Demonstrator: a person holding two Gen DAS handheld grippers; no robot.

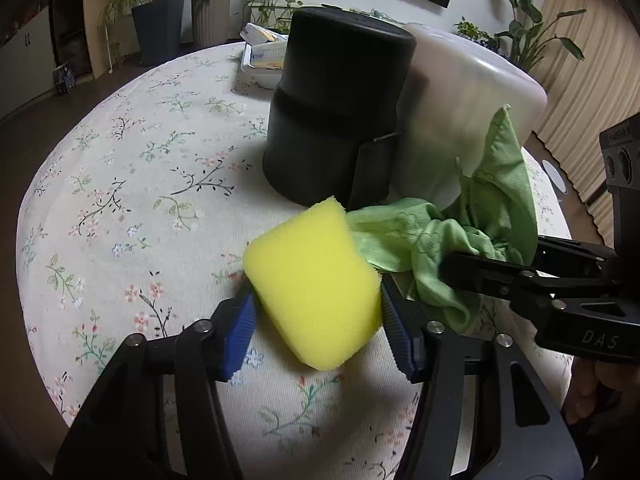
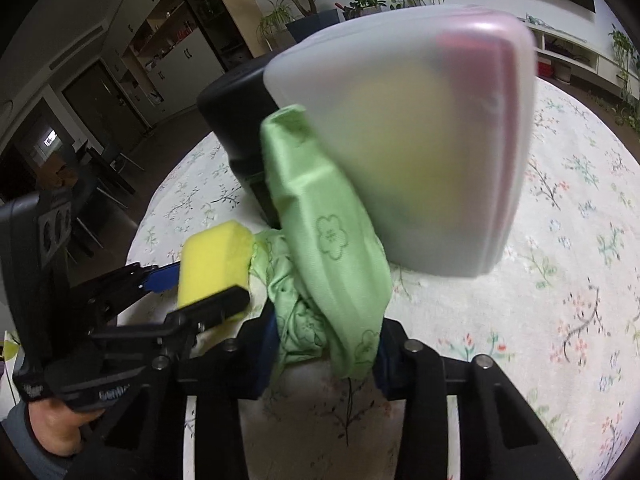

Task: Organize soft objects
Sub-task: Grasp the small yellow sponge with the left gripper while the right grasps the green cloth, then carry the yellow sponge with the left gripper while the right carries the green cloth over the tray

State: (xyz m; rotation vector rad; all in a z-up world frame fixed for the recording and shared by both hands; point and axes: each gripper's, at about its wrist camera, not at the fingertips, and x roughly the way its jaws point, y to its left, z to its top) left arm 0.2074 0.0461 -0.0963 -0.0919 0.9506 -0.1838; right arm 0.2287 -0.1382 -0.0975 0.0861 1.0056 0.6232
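Left gripper (image 1: 316, 320): clamping yellow sponge (image 1: 314, 284) at centre. Right gripper (image 1: 492, 264), at 3 o'clock: clamping green cloth (image 1: 460, 232). Black cylinder (image 1: 340, 120) and translucent container (image 1: 468, 112) at 12–1 o'clock, on floral tablecloth (image 1: 120, 200).

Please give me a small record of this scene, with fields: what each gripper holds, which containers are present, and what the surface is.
left gripper: left gripper shut on the yellow sponge
right gripper: right gripper shut on the green cloth
containers: black cylinder and frosted white bin, side by side
cloth position: one end rises against the white bin
sponge and cloth: close together; contact cannot be told
surface: round table with a floral tablecloth
background: potted plants
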